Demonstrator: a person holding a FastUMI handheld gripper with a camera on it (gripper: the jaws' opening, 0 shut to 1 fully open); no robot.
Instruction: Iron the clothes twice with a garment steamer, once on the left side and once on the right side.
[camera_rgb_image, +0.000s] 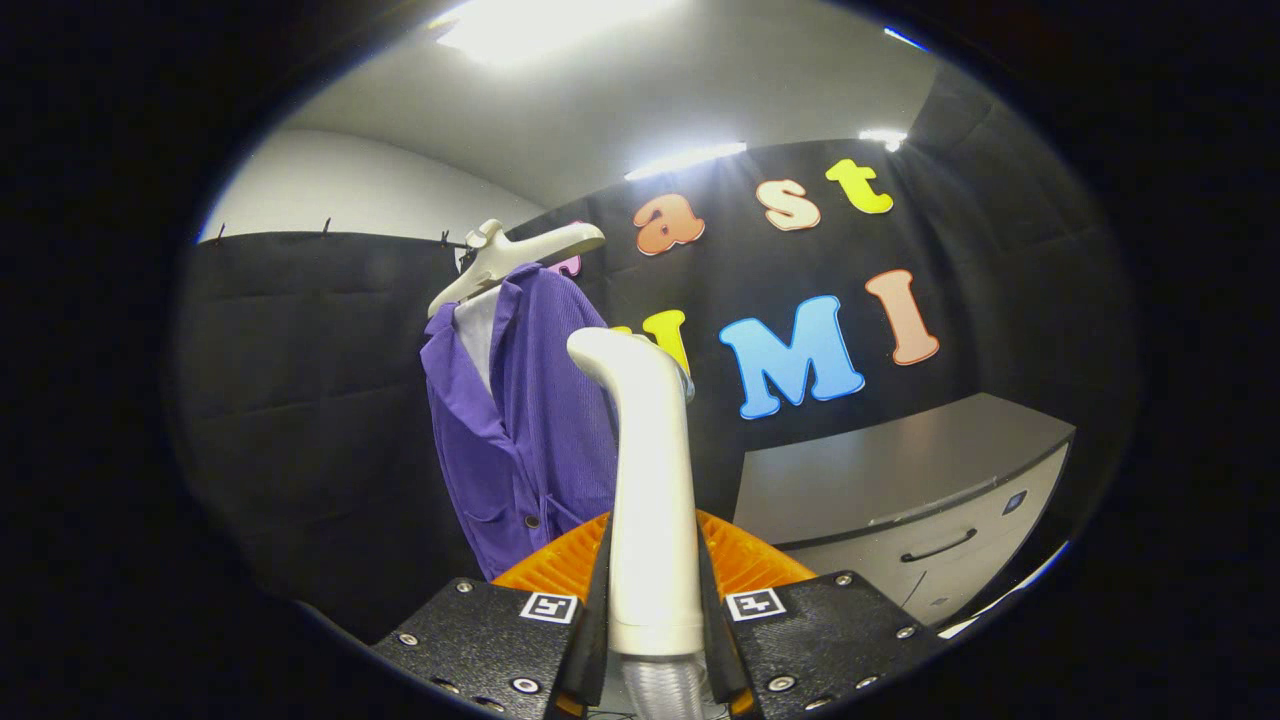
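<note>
The hand-held gripper (655, 590) clamps both fingers on the white garment steamer (650, 480), holding it upright with its head toward the purple shirt (530, 430), which hangs just beyond on a hanger (510, 258), probably so steam reaches the fabric.

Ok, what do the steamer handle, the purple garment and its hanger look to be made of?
Steamer handle, clamped between the gripper fingers: smooth off-white plastic by its even sheen, with a ribbed hose below that looks flexible. Purple garment: thin woven or finely ribbed cloth, matte, draping in soft folds. Hanger: cream, probably moulded plastic by its rounded glossy edges, though painted wood can't be excluded.
</note>
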